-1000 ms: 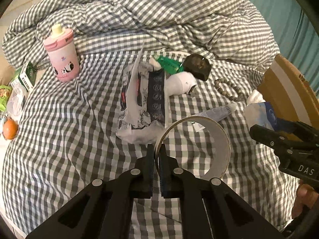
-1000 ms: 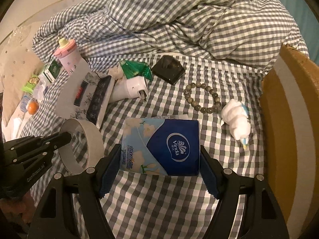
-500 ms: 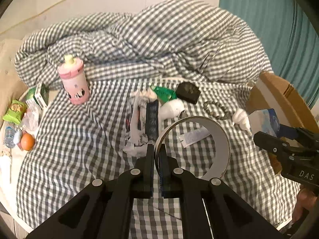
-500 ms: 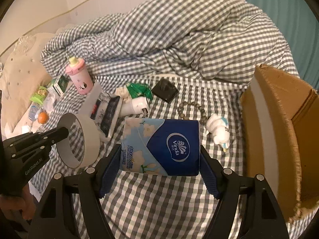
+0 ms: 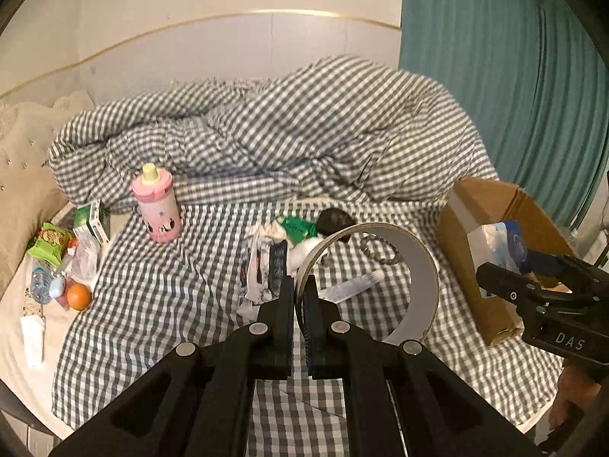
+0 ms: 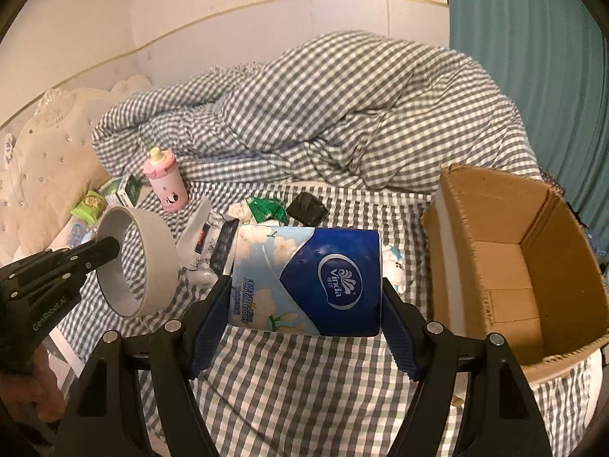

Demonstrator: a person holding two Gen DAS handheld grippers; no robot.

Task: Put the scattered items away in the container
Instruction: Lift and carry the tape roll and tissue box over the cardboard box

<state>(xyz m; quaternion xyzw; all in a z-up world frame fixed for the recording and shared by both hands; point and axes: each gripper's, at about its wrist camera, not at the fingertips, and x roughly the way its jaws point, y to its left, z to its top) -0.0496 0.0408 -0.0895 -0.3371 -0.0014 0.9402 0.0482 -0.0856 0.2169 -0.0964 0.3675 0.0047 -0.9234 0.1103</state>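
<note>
My left gripper (image 5: pixel 299 285) is shut on the rim of a grey tape roll (image 5: pixel 422 266), held up above the checked bedsheet (image 5: pixel 160 297); the same tape roll (image 6: pixel 152 262) hangs at the left in the right wrist view. My right gripper (image 6: pixel 304 297) is shut on a blue-and-white tissue pack (image 6: pixel 308 282), its pads pressing both ends. An open cardboard box (image 6: pixel 506 266) stands on the bed to the right, and it looks empty. In the left wrist view the right gripper (image 5: pixel 533 282) holds the tissue pack (image 5: pixel 498 240) in front of the box (image 5: pixel 491 198).
A pink bottle (image 5: pixel 158 207), a printed pouch (image 5: pixel 266 266), a green packet (image 5: pixel 297 226), a dark lump (image 5: pixel 335 221), a bead bracelet (image 5: pixel 380 251), a small tube (image 5: pixel 350 285) and a white toy (image 6: pixel 394 262) lie on the sheet. Snacks and an orange (image 5: pixel 79 296) sit at the left edge. A rumpled duvet (image 5: pixel 266 133) lies behind.
Both grippers have risen from the bed with their loads, so more of the room shows. The box interior has come into the right wrist view.
</note>
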